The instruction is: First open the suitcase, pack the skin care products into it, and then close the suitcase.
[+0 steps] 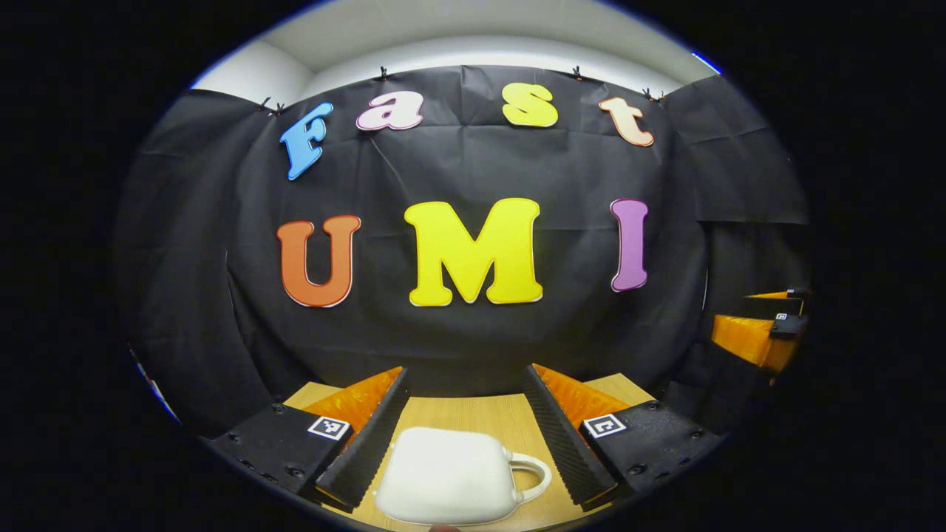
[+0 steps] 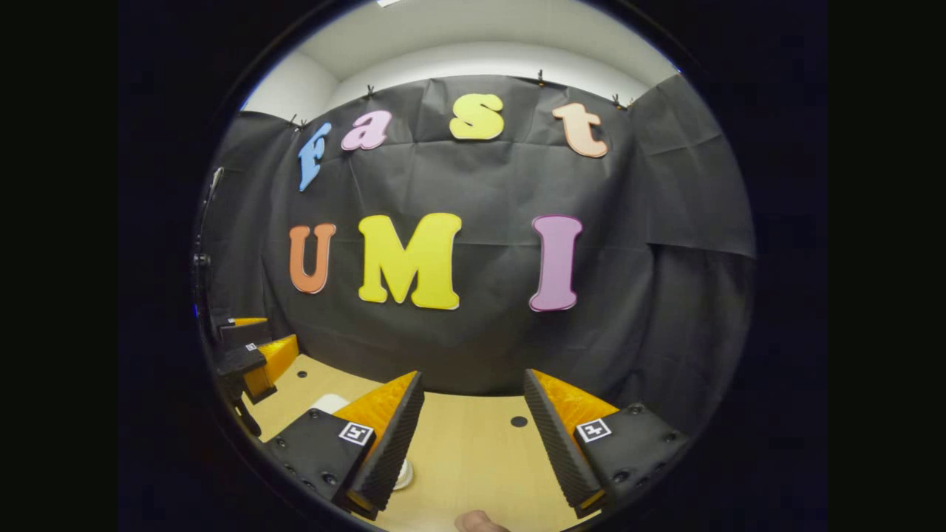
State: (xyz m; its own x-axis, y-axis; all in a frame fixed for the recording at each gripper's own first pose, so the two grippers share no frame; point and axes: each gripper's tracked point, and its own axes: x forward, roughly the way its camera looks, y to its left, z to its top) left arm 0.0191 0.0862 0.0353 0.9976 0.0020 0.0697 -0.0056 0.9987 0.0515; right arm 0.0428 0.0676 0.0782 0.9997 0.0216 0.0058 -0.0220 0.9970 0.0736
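Suitcase (image 1: 443, 476), small white hard-shell w/ loop handle on its right, sits closed on wooden table (image 1: 488, 414), directly between left gripper (image 1: 468, 436) fingers, jaws spread wide, not touching shell. Right gripper (image 2: 473, 436) also spread, hovering over bare tabletop, nothing pinched; small white round item (image 2: 403, 476) peeks beside its left finger, prob. skincare jar but can't confirm. Risks: smooth rounded shell could slip or skid when pried; light case may tip. Latch/zipper not visible; case's near edge cut off; other products not made out.
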